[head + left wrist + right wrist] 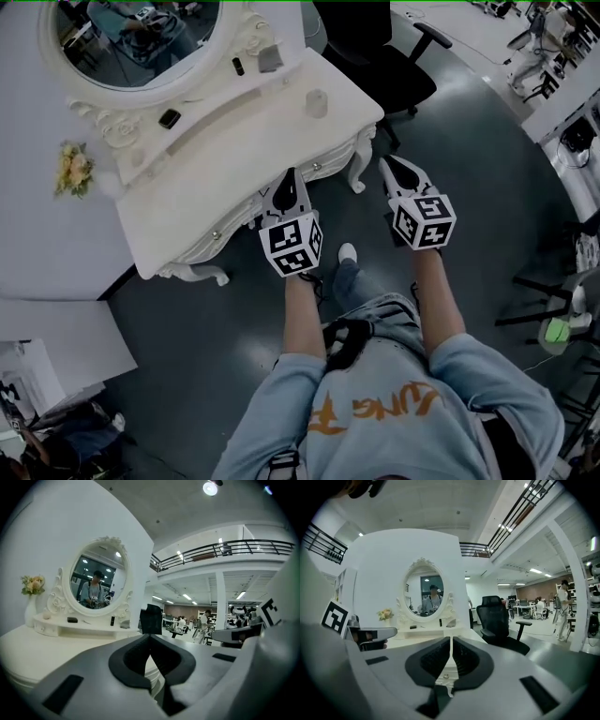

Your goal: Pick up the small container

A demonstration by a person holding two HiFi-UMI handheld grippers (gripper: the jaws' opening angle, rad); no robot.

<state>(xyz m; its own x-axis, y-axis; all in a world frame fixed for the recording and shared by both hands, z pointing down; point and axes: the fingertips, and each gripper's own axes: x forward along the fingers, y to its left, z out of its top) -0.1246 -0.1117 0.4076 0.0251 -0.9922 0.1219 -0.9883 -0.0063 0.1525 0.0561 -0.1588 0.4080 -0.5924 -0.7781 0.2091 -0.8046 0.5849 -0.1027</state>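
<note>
While a small white container (317, 103) sits on the carved white desk (234, 178), the left tongs (292, 178) and right tongs (386, 166) hang closed, empty.

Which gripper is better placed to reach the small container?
Probably left: the left gripper is at the table edge, pointing nearly at the small container; the right gripper is past the corner.

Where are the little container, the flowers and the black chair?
small container (316, 103), head view, its top.
flowers (73, 169), head view, the yellow blooms.
black chair (496, 613), right gripper view, its backrest.
</note>
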